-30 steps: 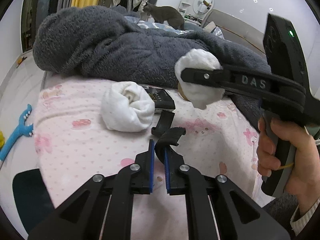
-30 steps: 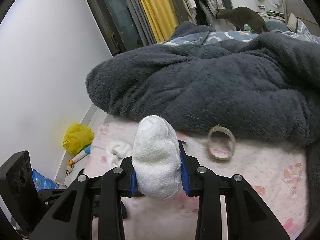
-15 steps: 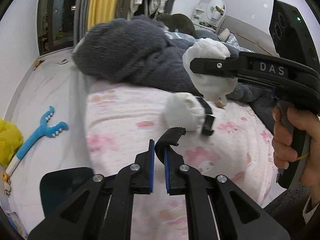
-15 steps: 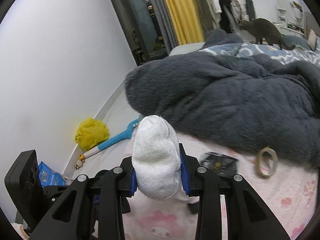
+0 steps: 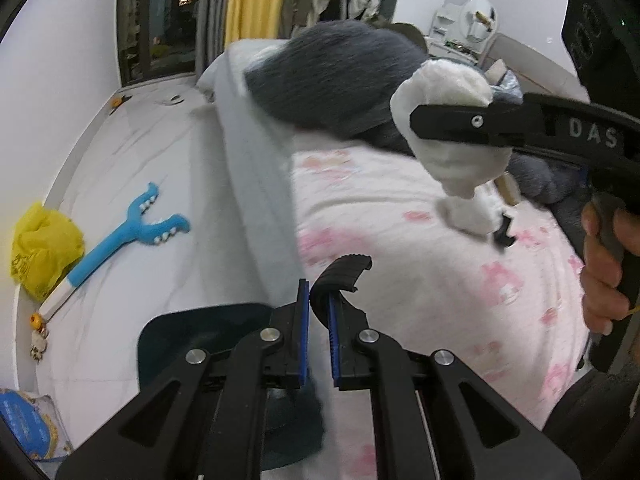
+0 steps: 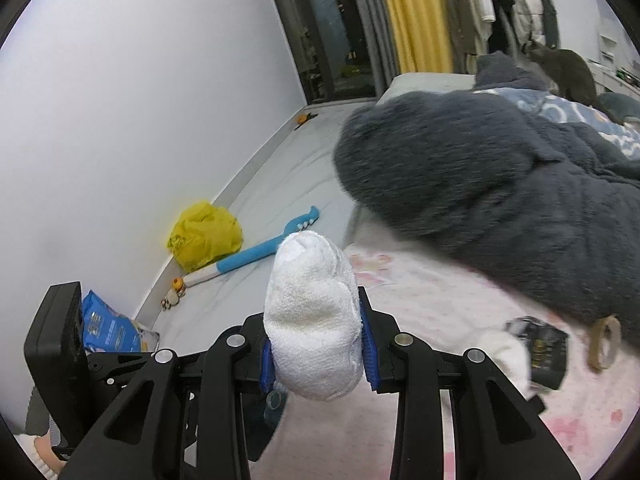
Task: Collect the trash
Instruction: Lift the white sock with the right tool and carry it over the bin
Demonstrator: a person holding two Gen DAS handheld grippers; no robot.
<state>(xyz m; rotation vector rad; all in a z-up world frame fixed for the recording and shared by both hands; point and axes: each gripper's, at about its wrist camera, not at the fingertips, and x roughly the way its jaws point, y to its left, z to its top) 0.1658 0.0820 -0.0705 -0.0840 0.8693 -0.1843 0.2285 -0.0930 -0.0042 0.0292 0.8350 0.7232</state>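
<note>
Carrying, both tools loaded — judged as the haul-to-bin step of the collection.

Left to right:

- Yellow bag (image 5: 40, 250), crumpled on the floor by the wall; blue toy (image 5: 132, 232) just beside it. Whether either counted as trash could not be told.
- Bin (image 5: 192, 336), dark teal, on the floor against the bed's edge, directly under the left gripper (image 5: 318, 312). Its mouth was largely hidden by the tool's arms.
- Left gripper: jaws pressed together on a curled black strip (image 5: 340, 276), held upright above the bin's near rim.
- Bed (image 5: 420, 320), pink printed sheet, grey blanket (image 5: 340, 80) heaped behind.
- Second wad (image 5: 470, 210), white, lying on the sheet with small black pieces beside it — not yet collected.
- Right gripper (image 6: 318, 348): jaws pinching a white wad (image 6: 312, 320), carried over the bed's edge, well above the sheet.
- Black packet (image 6: 542, 344) and tape ring (image 6: 604, 342), on the sheet near the blanket's hem; blurred.
- Hand (image 5: 604, 276) on the right tool's handle, cut off by the frame.

Next move, as judged: bring each load squarely over the bin mouth before spreading the jaws; the light wad could cling to the pads.
</note>
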